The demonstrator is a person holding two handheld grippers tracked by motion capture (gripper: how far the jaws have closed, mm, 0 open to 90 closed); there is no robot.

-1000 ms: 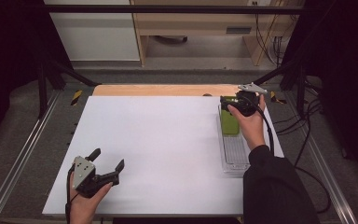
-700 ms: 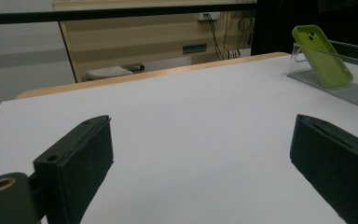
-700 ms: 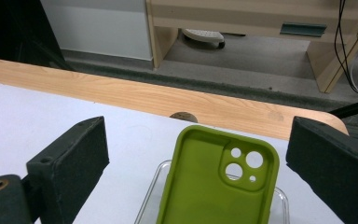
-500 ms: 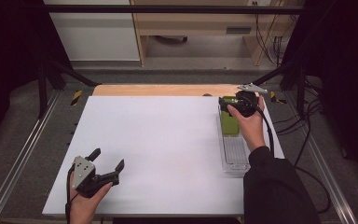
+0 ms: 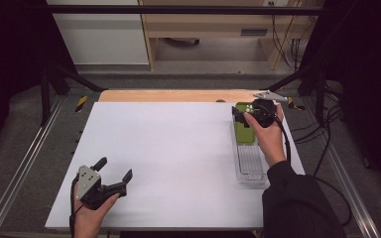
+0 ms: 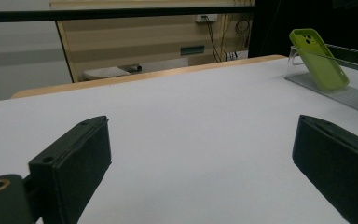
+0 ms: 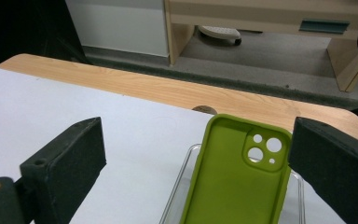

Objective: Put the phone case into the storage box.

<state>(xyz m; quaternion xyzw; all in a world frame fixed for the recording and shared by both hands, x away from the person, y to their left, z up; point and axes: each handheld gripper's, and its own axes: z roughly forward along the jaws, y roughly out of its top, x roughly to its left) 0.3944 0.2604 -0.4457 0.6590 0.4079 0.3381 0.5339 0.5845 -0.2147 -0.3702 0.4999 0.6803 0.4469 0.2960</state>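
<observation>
Right tongs (image 5: pixel 242 115) hover over the far end of a clear tray (image 5: pixel 251 171) at the right side of the desk (image 5: pixel 178 148), jaws spread wide and empty. Between and below those jaws, in the right gripper view, sits a green phone case (image 7: pixel 235 182), hollow side up, camera cut-outs toward the far end. Case leans on the tray's far wall, tilted, as the left gripper view shows (image 6: pixel 320 58). Jaws stand either side of it; whether the right-hand jaw touches the case edge is hard to tell, as the two overlap in that view.

Left tongs (image 5: pixel 114 174) low at the near left corner of the desk, held in the person's hand, jaws wide apart, nothing between them. White desk surface lies bare under them in the left gripper view. Well apart from tray and case.

Tray runs lengthways toward the person, near end clear and ribbed. Wooden strip (image 5: pixel 178 95) along the desk's far edge. Dark sleeve (image 5: pixel 297 203) on the right arm.
</observation>
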